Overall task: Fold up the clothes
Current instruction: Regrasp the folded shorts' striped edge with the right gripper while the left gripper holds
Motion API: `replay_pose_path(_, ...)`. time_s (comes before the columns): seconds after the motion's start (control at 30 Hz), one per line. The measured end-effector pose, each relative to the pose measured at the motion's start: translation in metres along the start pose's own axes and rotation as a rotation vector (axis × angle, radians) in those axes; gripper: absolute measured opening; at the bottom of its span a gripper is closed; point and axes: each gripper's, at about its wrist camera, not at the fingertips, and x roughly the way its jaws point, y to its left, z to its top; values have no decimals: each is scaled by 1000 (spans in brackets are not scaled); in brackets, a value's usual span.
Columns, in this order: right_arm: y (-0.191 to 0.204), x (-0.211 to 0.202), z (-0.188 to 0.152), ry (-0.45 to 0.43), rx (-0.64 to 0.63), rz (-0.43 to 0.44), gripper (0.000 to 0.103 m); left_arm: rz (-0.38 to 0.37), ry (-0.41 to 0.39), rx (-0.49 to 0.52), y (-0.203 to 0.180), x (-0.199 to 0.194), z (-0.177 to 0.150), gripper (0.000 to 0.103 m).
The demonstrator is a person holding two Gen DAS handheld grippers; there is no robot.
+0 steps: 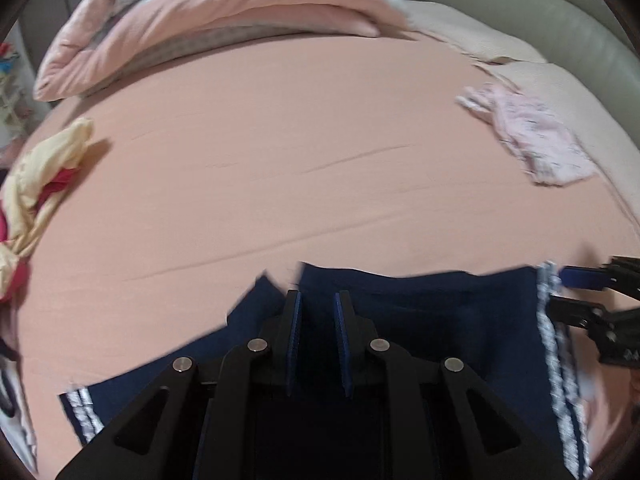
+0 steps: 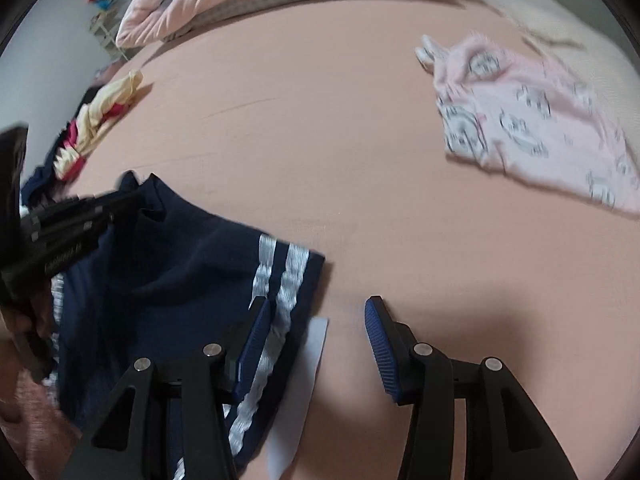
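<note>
We see a navy garment with white side stripes lying on the near part of a bed covered by a pink sheet.

Left claw: fingers close together with a narrow gap between the blue pads, positioned over the navy fabric. From its own view we cannot tell whether cloth is pinched between them. In the right wrist view the left claw sits at the garment's far-left edge, touching or just above the fabric there; blur prevents a firmer reading.

Right claw: spread wide, holding nothing. Its left finger lies over the striped edge of the garment; its right finger is over bare sheet. A white label or paper piece shows beside the striped edge, between the fingers.

Elsewhere on the bed: a pink printed garment on the far right, well apart from the navy one; a crumpled cream and red garment at the left edge; a folded pink quilt at the far end.
</note>
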Motion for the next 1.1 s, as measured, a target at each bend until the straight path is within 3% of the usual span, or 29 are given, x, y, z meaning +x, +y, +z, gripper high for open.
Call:
replay_pose_path(0.03,3,2,2,-8,-16,2,58,6,6,-10,6,2,-1,15)
replay_pose_path(0.13,8,7,1,-30,-35,-6,61,-16,18,-25,19,9,-3,19)
replay_pose_path(0.2,9,5,1,-37,-41,0,55,-76,-5,-8,21,8,-2,27)
replay_pose_path(0.23,10,4,0,-31,-52,18,40,-98,-19,6,21,7,-2,34)
replay_pose_path(0.27,12,4,0,-22,-61,34,35,-113,-28,23,20,6,-1,40)
replay_pose_path(0.33,14,2,-2,-16,-62,49,34,-117,-36,76,15,7,0,40)
replay_pose_path(0.4,16,3,-3,-10,-58,63,27,-85,-35,139,8,10,-2,37)
replay_pose_path(0.43,17,4,-3,-8,-60,66,16,-64,-33,180,3,12,-3,13)
replay_pose_path(0.47,19,4,-3,-9,-60,65,6,-41,-36,213,-1,12,-5,6)
replay_pose_path(0.53,20,-1,-3,-25,-47,38,4,-19,-56,240,-5,9,-8,5)
replay_pose_path(0.77,8,-62,-10,-149,-6,16,3,-151,-199,95,15,-19,7,4)
replay_pose_path(0.87,-2,-73,-8,-185,22,8,3,-145,-144,71,16,10,20,4)
replay_pose_path(0.97,-21,-41,-2,-123,59,-37,4,-150,-42,47,14,45,24,7)
replay_pose_path(1.0,-28,-20,0,-63,65,-84,4,-150,-68,43,14,43,27,8)
replay_pose_path(1.1,-42,-16,5,-84,171,-66,4,-146,-101,7,20,24,34,13)
